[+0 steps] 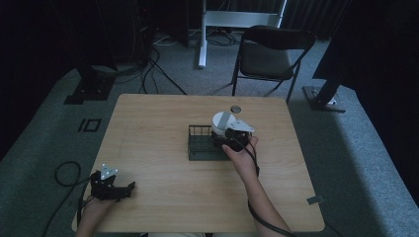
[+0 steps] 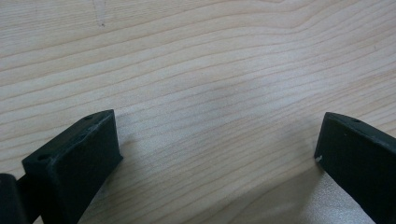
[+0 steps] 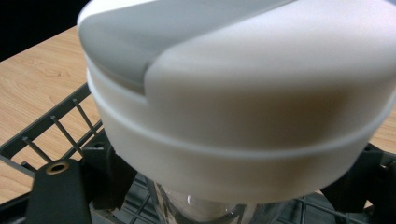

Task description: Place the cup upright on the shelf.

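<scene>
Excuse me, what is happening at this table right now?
A person is working with two hand-held grippers at a wooden table. The right gripper is closed on a clear bottle with a white and grey lid and holds it upright over the black wire rack; whether the bottle already rests in the rack is hard to tell. The left gripper lies idle near the front left corner, jaws open above bare wood.

One wooden table point(image 1: 163, 197). On it, one black wire rack point(image 1: 200, 145), and one clear bottle with a white-and-grey lid point(image 1: 223, 120) over the rack's right end. One small round disc point(image 1: 235, 108) at the far edge. Two handheld grippers: one at the near left point(image 1: 129, 190), one at the bottle point(image 1: 221, 139). One folding chair point(image 1: 269, 57) beyond the table.
</scene>
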`<state>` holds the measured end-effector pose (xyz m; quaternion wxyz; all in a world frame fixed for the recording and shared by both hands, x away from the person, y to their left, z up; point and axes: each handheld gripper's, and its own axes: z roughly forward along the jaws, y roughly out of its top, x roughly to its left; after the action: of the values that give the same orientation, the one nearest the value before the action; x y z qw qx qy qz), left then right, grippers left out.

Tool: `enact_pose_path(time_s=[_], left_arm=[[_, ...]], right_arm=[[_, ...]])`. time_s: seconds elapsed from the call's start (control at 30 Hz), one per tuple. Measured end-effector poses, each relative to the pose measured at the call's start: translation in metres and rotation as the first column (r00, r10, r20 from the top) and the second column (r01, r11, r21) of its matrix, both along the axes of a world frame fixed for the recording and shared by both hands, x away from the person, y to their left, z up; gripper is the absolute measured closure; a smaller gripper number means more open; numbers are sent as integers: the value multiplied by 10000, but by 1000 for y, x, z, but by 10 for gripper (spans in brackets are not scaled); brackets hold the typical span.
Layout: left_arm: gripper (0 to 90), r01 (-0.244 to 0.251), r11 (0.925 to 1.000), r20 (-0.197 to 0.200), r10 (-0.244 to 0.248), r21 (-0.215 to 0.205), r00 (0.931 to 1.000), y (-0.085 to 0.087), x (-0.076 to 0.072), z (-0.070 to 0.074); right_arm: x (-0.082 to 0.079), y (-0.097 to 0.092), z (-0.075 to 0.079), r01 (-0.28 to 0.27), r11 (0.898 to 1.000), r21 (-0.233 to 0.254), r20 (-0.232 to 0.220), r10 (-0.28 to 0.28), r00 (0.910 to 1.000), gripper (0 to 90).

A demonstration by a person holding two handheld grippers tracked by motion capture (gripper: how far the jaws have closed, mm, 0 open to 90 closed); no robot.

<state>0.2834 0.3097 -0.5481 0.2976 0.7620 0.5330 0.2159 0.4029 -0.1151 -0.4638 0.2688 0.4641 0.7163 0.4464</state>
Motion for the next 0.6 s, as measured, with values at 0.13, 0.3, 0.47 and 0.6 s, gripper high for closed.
enact_pose_path(time_s=[0.13, 0.3, 0.47, 0.6], left_arm=[[1, 2, 10000, 0, -2, 0, 10000, 0, 0, 0], [1, 0, 10000, -1, 0, -1, 10000, 0, 0, 0], [1, 0, 10000, 0, 0, -1, 10000, 0, 0, 0], [2, 0, 10000, 1, 0, 1, 10000, 0, 0, 0]], right_arm=[[1, 1, -1, 63, 10000, -51, -140, -64, 9999, 183], [2, 2, -5, 104, 9999, -101, -311, -107, 9995, 183], [3, 4, -9, 15, 9997, -243, -432, -25, 9991, 183], [4, 5, -10, -31, 9994, -356, -610, 9, 9981, 183]])
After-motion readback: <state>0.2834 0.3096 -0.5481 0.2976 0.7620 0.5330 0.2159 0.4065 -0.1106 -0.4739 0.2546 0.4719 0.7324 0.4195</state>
